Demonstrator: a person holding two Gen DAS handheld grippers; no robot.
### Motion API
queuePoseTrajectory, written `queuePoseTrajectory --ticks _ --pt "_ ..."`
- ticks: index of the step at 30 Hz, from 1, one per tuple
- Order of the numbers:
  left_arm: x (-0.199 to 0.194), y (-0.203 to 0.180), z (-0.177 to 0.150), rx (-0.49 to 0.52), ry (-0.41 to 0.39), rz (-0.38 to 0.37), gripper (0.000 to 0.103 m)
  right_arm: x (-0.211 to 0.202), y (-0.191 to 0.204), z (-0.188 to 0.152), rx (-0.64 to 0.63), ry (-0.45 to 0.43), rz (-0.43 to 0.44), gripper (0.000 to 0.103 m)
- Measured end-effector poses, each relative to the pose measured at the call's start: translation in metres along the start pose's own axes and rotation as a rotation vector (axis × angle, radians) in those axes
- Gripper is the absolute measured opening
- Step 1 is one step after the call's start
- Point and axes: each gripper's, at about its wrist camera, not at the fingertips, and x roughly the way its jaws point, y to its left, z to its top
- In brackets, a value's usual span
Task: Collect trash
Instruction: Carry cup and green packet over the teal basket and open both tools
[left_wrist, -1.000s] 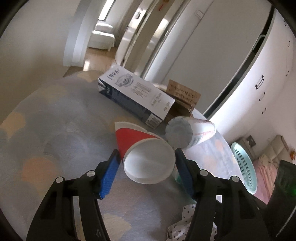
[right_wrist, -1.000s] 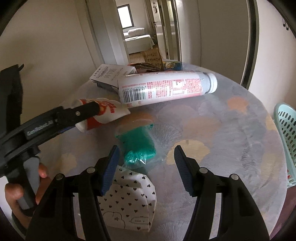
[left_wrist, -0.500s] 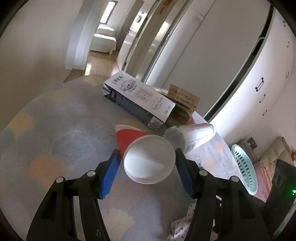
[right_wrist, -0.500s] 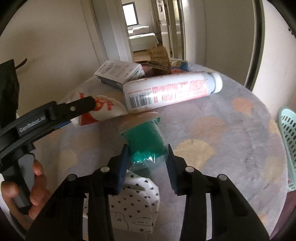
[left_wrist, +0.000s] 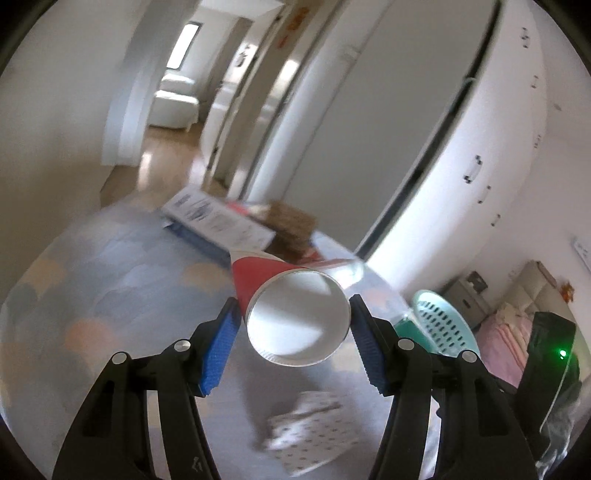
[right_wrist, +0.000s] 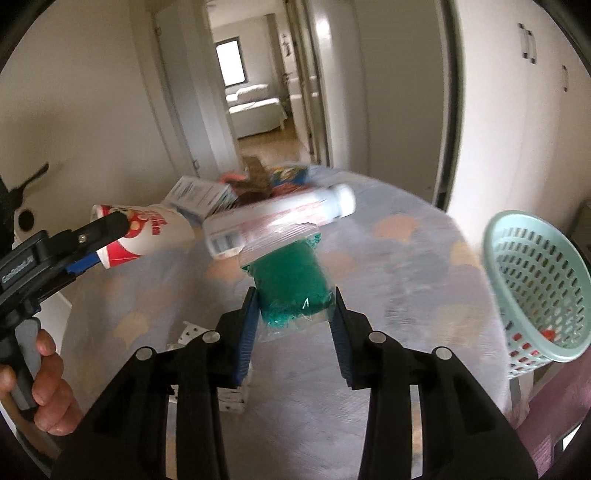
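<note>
Both claws are closed on loads: the left claw (left_wrist: 293, 325) on a paper cup (left_wrist: 291, 306), the right claw (right_wrist: 293, 314) on a green bagged item (right_wrist: 291, 284); either slick piece could slip before reaching the basket (right_wrist: 535, 280).

Red paper cup (left_wrist: 295, 317) sideways, green packet (right_wrist: 291, 284) aloft

Right gripper (right_wrist: 293, 317) clamped on green packet in clear wrap (right_wrist: 291, 284), held clear above the table (right_wrist: 406, 295). Left gripper (right_wrist: 96, 240) at frame left, closed on red-and-white paper cup (right_wrist: 147, 236), cup lying sideways in the grip. White cylindrical bottle (right_wrist: 280, 218) on its side behind the packet. Mint perforated basket (right_wrist: 535, 280) at right, beside the table edge. Heart-print wrapper (right_wrist: 229, 395) partly hidden below the fingers.
</note>
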Motion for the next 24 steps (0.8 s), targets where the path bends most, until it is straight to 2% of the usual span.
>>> queuePoseTrajectory --ticks 11,17,24 --pt "0.017 -0.076 0.006 0.12 0.005 -0.102 0.058 -0.051 -0.065 0.002 0.113 -0.084 -0.082 0.035" --pt "0.042 -0.123 0.005 0.182 0.032 -0.157 0.058 -0.07 -0.112 0.001 0.194 -0.111 -0.134 0.035" --pt "0.091 -0.185 -0.003 0.256 0.11 -0.225 0.058 -0.085 -0.181 0.0 0.316 -0.12 -0.213 0.035"
